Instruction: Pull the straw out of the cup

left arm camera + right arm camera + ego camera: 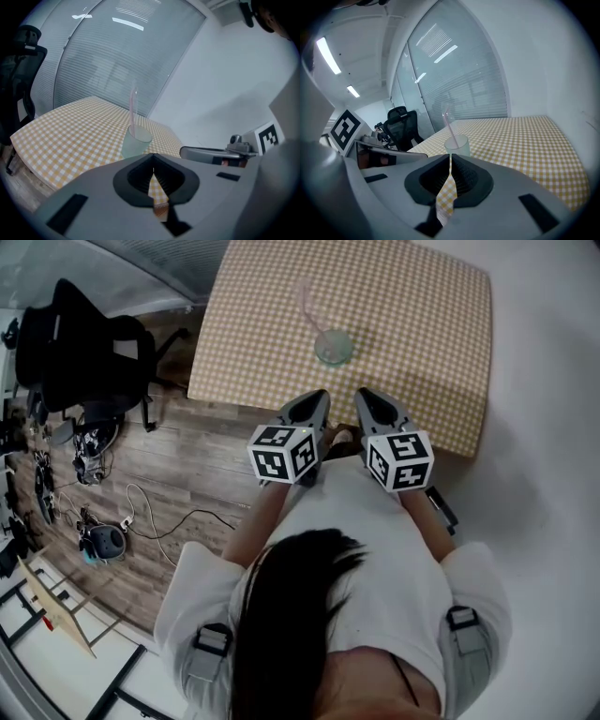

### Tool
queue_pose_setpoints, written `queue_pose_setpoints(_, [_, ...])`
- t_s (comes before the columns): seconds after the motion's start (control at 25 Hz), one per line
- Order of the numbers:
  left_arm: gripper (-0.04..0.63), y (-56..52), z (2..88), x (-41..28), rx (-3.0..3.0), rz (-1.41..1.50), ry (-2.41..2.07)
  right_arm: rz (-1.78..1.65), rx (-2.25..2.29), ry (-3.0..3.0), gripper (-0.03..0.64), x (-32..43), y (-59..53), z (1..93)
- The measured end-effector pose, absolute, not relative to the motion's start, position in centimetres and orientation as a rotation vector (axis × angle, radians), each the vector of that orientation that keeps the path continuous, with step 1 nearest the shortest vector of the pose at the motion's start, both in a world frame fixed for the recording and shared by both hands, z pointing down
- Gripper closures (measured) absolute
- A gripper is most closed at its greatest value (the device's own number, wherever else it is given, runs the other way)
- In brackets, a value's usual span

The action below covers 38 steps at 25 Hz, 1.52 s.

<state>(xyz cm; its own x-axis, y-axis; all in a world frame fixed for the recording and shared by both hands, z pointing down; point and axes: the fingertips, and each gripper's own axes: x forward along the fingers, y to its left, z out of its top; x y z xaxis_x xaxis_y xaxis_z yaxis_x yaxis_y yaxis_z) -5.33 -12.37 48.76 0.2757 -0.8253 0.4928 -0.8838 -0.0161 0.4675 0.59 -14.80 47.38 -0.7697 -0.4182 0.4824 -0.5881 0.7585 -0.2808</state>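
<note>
A frosted, pale green translucent cup (333,346) stands upright on the yellow-and-white checked tabletop (422,324), with a thin pale pink straw (307,304) leaning inside it. The left gripper (317,401) and right gripper (366,399) hover at the near edge, jaws together, holding nothing

- The cup (333,346) (135,143) (457,145) was a translucent, pale green tumbler. It stood upright on the yellow-and-white checked tablecloth (422,352), nearer the table's near edge than its far one.
- The straw (309,306) (132,110) (448,123) was thin and pale pink. It stood inside the cup, leaned against the rim, and projected well above it.
</note>
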Motion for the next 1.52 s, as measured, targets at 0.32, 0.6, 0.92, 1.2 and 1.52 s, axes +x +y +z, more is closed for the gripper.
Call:
queue_pose_setpoints(0.32, [0.588,-12.7,48.0,-5.6,1.806,0.093,-1.596,0.617,0.752,-2.577,0.578,0.9,-15.5,47.2])
queue_pose_setpoints(0.6, [0.588,-12.8,47.4,-5.1,1.807,0.072,-1.616,0.604,0.631,-2.715,0.578,0.3,-15.2,45.3])
queue_pose_setpoints(0.92, [0.588,-12.6,47.0,-5.6,1.801,0.066,-1.64,0.554,0.671,-2.709,0.578,-0.1,-15.7,45.3])
queue_pose_setpoints(1.2, [0.587,-13.8,46.7,-7.9,1.787,0.064,-1.704,0.493,0.663,-2.712,0.578,-1.6,-16.7,45.1])
queue_pose_setpoints(1.52, [0.587,-14.7,46.5,-10.5,1.737,0.053,-1.761,0.46,0.614,-2.715,0.463,-3.6,-17.6,44.6])
